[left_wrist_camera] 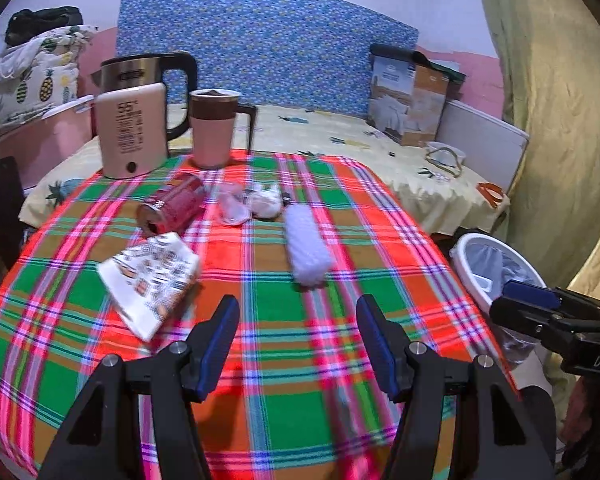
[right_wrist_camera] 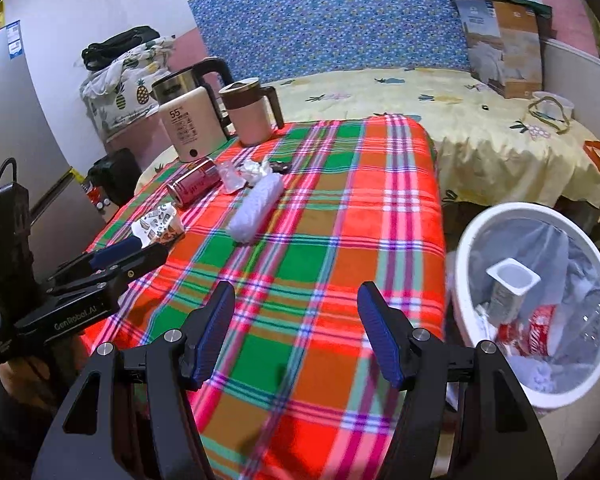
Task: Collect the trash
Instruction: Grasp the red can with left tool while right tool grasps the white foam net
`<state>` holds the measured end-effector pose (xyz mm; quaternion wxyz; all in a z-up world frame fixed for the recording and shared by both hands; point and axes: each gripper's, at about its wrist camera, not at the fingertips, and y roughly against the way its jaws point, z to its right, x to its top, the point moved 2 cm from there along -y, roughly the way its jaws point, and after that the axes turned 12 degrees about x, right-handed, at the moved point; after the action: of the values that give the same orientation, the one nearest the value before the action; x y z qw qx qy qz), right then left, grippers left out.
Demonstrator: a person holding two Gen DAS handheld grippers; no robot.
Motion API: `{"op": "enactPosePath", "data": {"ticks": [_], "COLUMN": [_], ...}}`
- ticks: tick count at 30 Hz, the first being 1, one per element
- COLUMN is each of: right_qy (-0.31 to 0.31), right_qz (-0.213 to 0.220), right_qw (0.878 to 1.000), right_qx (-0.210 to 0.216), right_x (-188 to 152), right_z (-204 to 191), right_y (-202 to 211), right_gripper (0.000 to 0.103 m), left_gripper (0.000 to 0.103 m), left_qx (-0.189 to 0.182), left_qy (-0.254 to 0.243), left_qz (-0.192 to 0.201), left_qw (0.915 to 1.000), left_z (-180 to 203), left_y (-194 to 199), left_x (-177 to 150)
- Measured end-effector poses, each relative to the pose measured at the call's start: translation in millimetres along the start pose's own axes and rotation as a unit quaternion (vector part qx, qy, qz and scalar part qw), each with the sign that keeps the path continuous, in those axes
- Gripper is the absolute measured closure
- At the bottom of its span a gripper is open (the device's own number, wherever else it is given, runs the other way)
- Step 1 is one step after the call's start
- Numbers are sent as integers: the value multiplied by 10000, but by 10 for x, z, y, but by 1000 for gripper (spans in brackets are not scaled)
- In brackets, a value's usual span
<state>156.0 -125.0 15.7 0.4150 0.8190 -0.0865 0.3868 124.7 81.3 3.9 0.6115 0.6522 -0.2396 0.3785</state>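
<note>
Over the near part of the plaid cloth [left_wrist_camera: 300, 360], both tools spread wide and holding nothing: left gripper [left_wrist_camera: 298, 344] above bare checks, right gripper [right_wrist_camera: 296, 332] likewise, close to the cloth's right edge. Beyond that right edge and lower, a white bin [right_wrist_camera: 468, 240] with a clear liner, already holding a white cup [right_wrist_camera: 508, 284] and a red wrapper [right_wrist_camera: 536, 328]. Between the grippers and the litter, a broad open stretch of cloth. Farther along the cloth, left of centre, a patterned paper packet [left_wrist_camera: 152, 280]; right of it, a white roll [left_wrist_camera: 308, 248] lying lengthwise. Behind these, a red can [left_wrist_camera: 172, 206] on its side, then crumpled tissue [left_wrist_camera: 252, 202] beside it. At the cloth's far left corner, a kettle [left_wrist_camera: 134, 132] and a lidded mug [left_wrist_camera: 212, 128], upright and near each other. Past the far edge, a yellow sheet [left_wrist_camera: 340, 132] and a cardboard box [left_wrist_camera: 408, 96].
</note>
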Motion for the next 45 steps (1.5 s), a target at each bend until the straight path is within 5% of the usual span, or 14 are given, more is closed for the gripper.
{"op": "enactPosePath", "data": {"ticks": [13,28,39,45], "right_qy": [59,-297,-392,-427], "right_qz": [-191,-431,-577,-495], "right_qw": [9995,9980,9966,9969], "right_qx": [230,359,428,440], "right_x": [222,385,374,355], "right_z": [-179,-162,-51,8], "right_y": [-435,-1061,-1247,-1132], "right_gripper": [38,40,81,85], "left_gripper": [36,36,36,48], "left_qx": [491,470,342,364], "left_qy": [139,36,-243,-316], "left_qz": [33,-179,-635,-805], "left_qw": [9987,9987,9971,9956], "left_z": [-616,-949,-873,-836], "left_y": [-211,-904,-1393,-1487], "left_x": [188,634,751,730]}}
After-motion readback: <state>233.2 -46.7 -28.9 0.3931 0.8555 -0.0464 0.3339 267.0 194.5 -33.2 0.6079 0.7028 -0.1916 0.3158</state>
